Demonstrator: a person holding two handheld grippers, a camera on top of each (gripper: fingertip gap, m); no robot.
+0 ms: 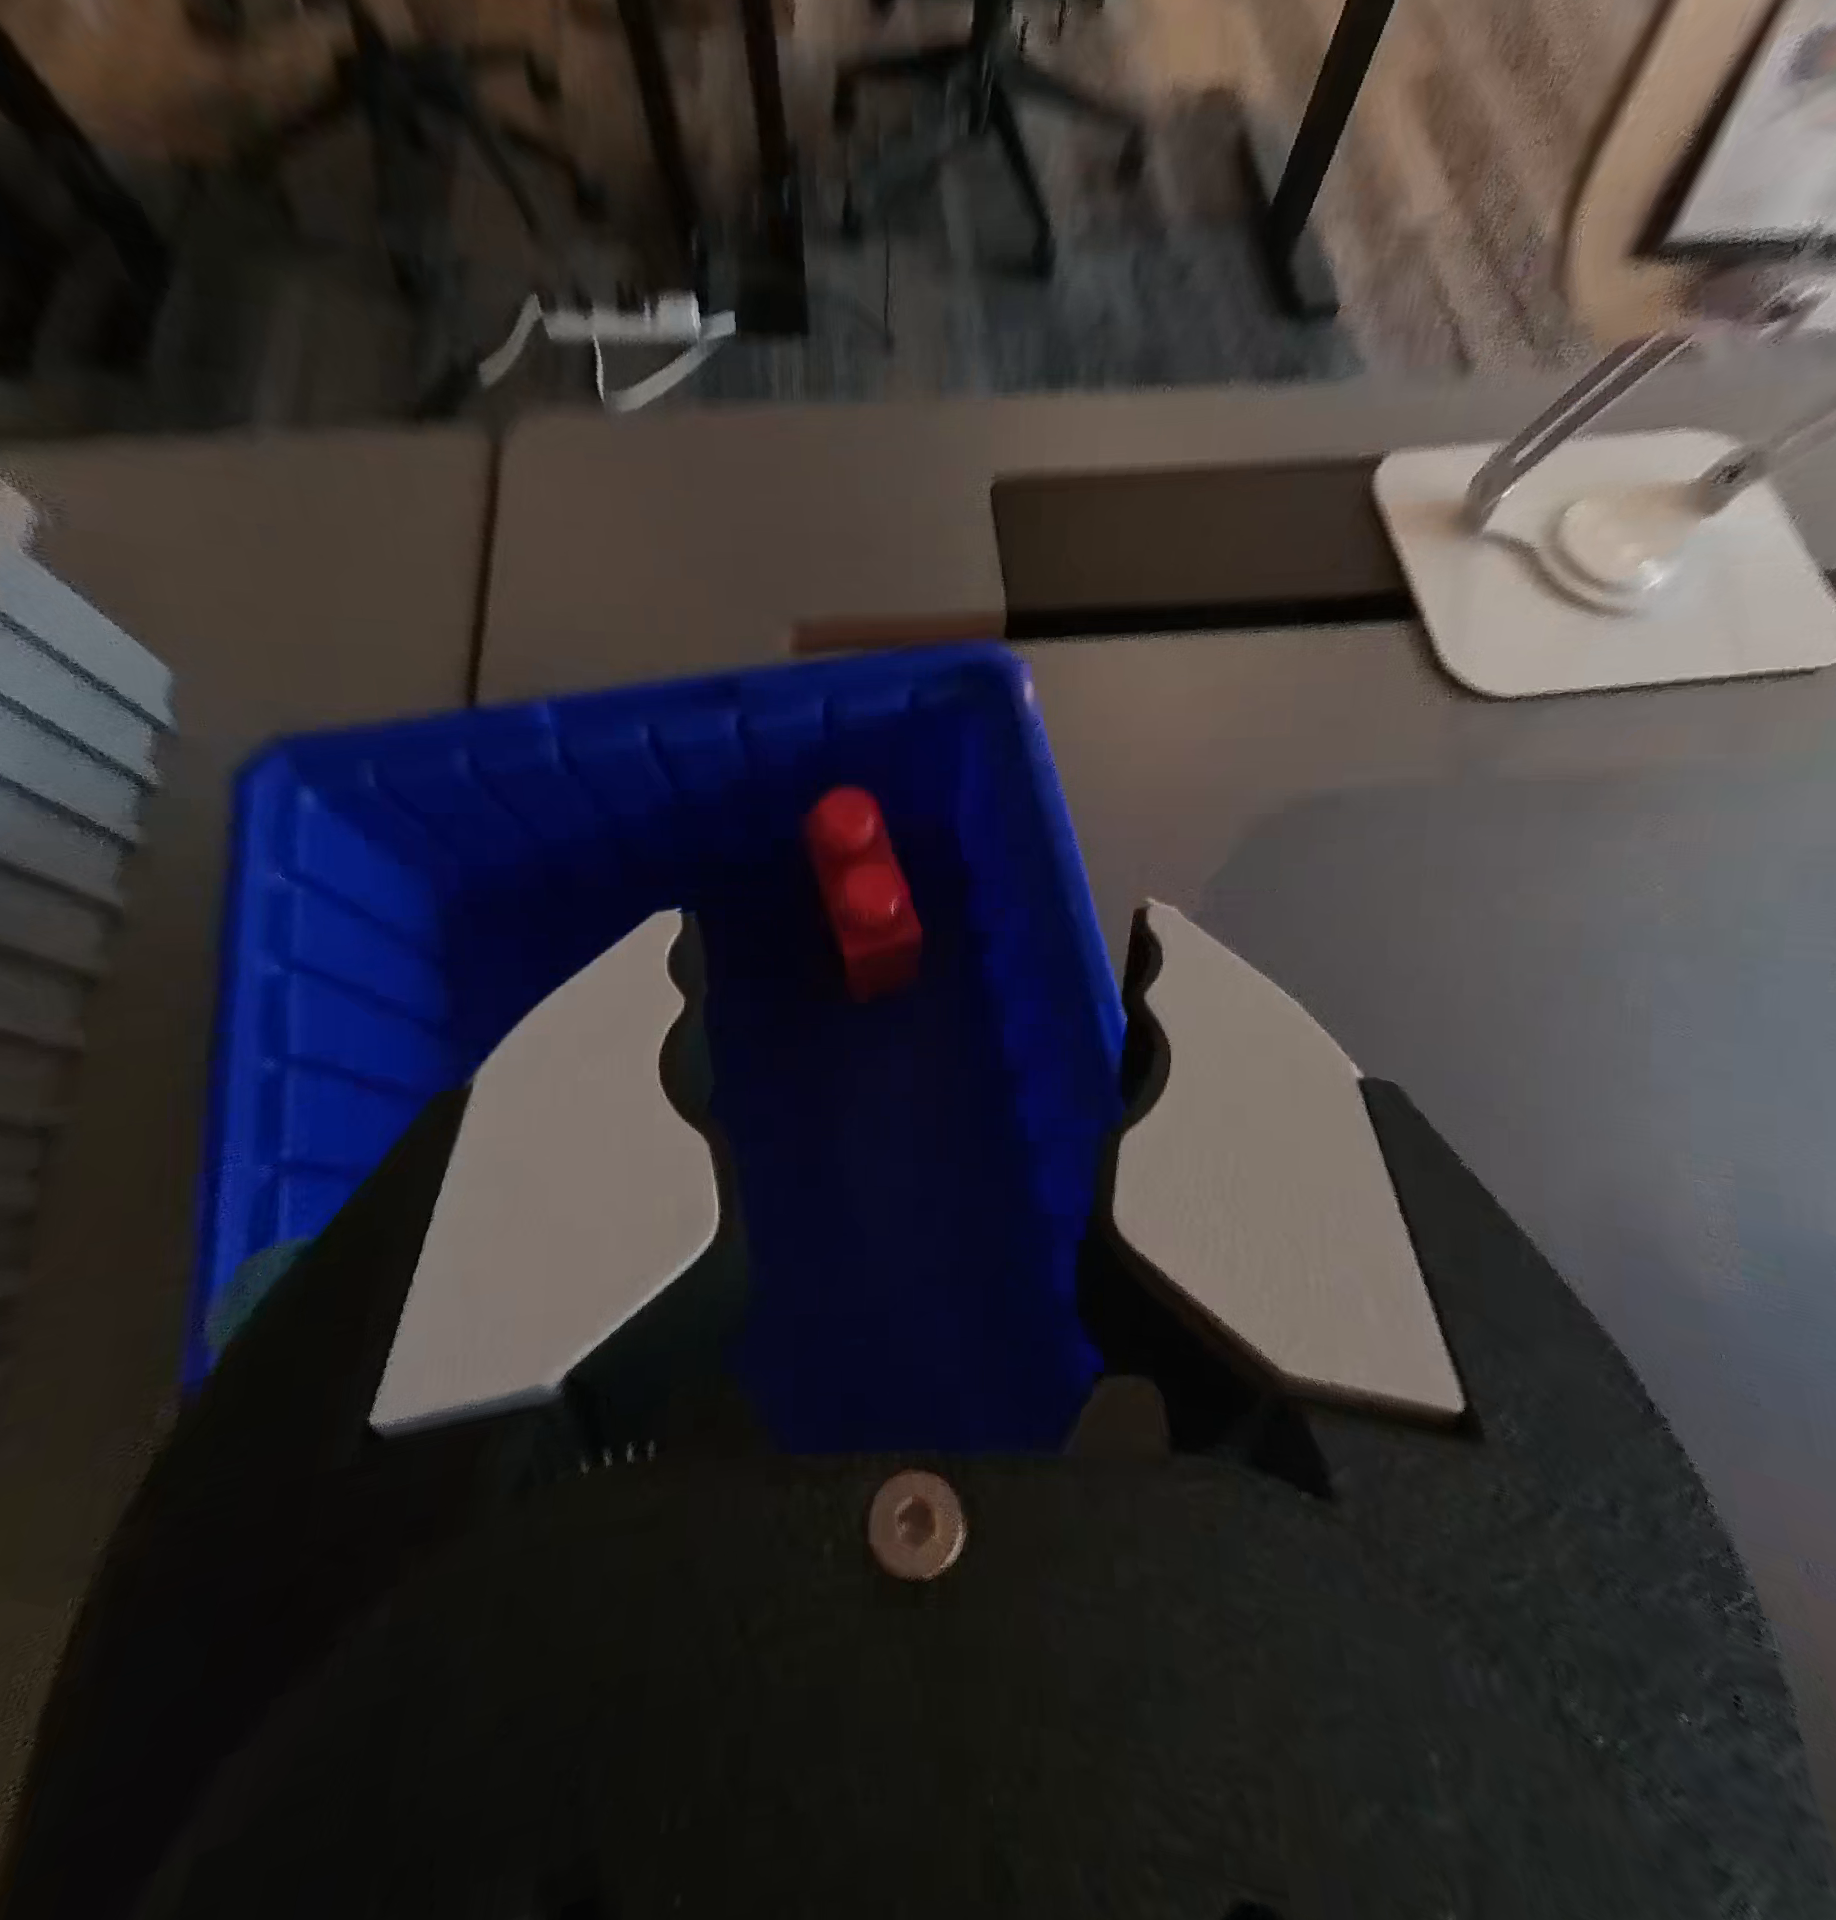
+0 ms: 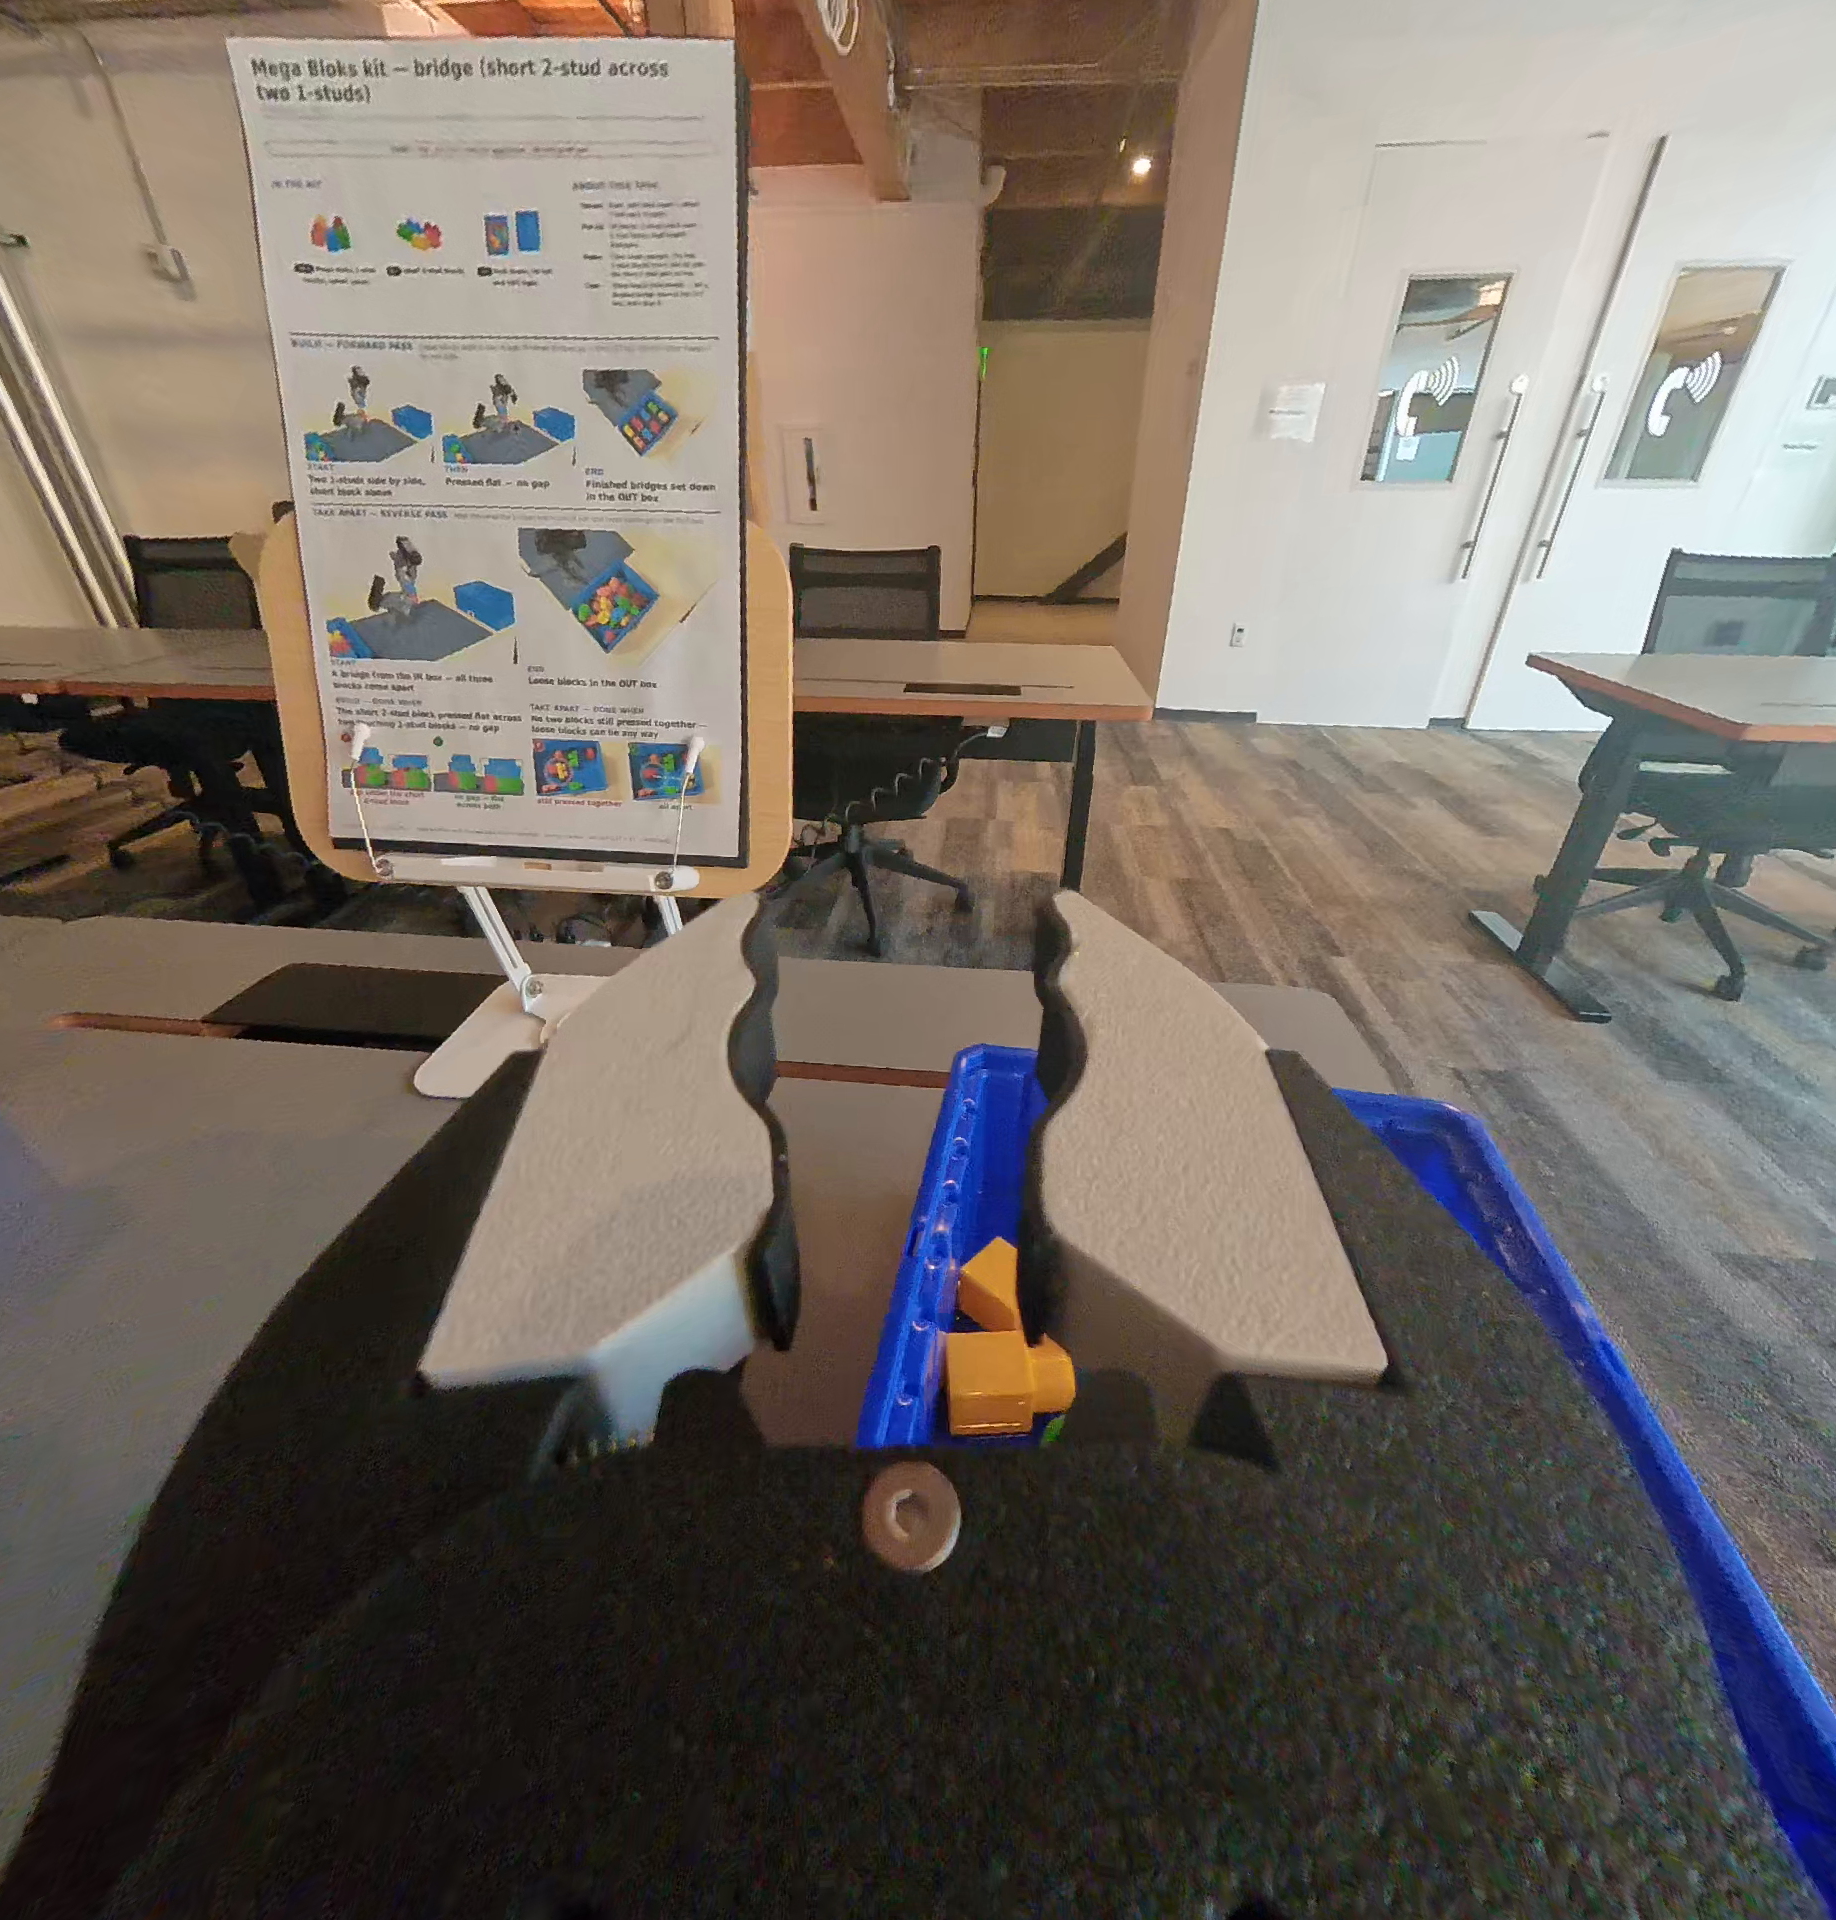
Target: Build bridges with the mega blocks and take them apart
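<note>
Red two-stud block point(image 1: 864, 896) lies in ribbed blue bin point(image 1: 374, 904); both grippers gape empty.

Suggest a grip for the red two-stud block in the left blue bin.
Come straight down with the open left tongs and pinch the red two-stud plastic block's long flat sides below its studs. It lies alone on the floor of the blue plastic bin, near the right wall.

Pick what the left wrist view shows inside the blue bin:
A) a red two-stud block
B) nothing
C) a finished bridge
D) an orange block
A: a single red block with two studs lies in the bin, ahead of the open left tool, which holds nothing.
</note>
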